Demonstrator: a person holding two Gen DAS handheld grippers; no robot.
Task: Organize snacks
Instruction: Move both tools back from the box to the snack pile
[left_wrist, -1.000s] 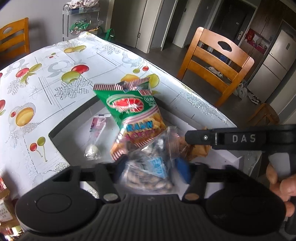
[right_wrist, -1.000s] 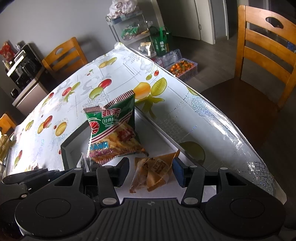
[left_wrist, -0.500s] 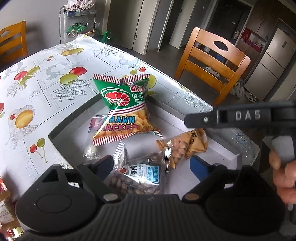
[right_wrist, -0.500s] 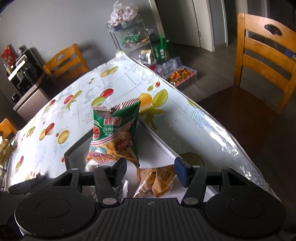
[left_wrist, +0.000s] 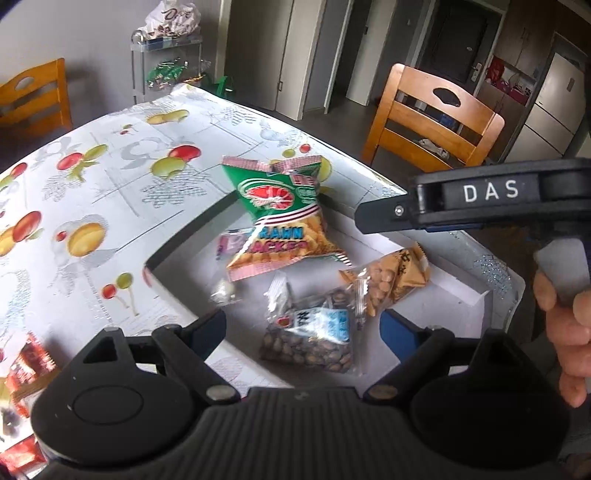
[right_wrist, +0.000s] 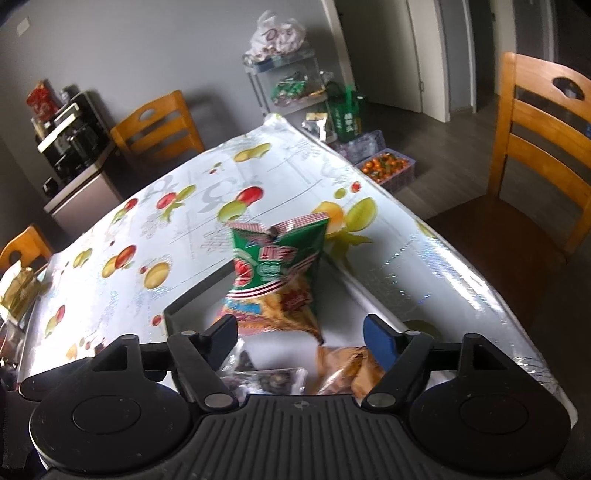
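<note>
A shallow white box (left_wrist: 469, 291) on the table holds snacks. A green prawn cracker bag (left_wrist: 280, 218) leans at its far side; it also shows in the right wrist view (right_wrist: 277, 273). A clear bag of dark seeds (left_wrist: 314, 336) lies below my open, empty left gripper (left_wrist: 304, 326). An orange snack packet (left_wrist: 391, 280) lies to its right. A small pink-topped packet (left_wrist: 227, 266) lies at the left. My right gripper (right_wrist: 301, 332) is open and empty above the box; its side (left_wrist: 472, 195) shows in the left wrist view.
The table has a fruit-print cloth (left_wrist: 92, 192). Red snack packs (left_wrist: 26, 369) lie at the near left. Wooden chairs (left_wrist: 432, 118) stand around. A shelf rack (right_wrist: 288, 81) and a crate of oranges (right_wrist: 386, 168) stand beyond the table's far end.
My left gripper opened and let go of the seed bag, which now lies in the box. Both grippers have drawn back and up from the box.
</note>
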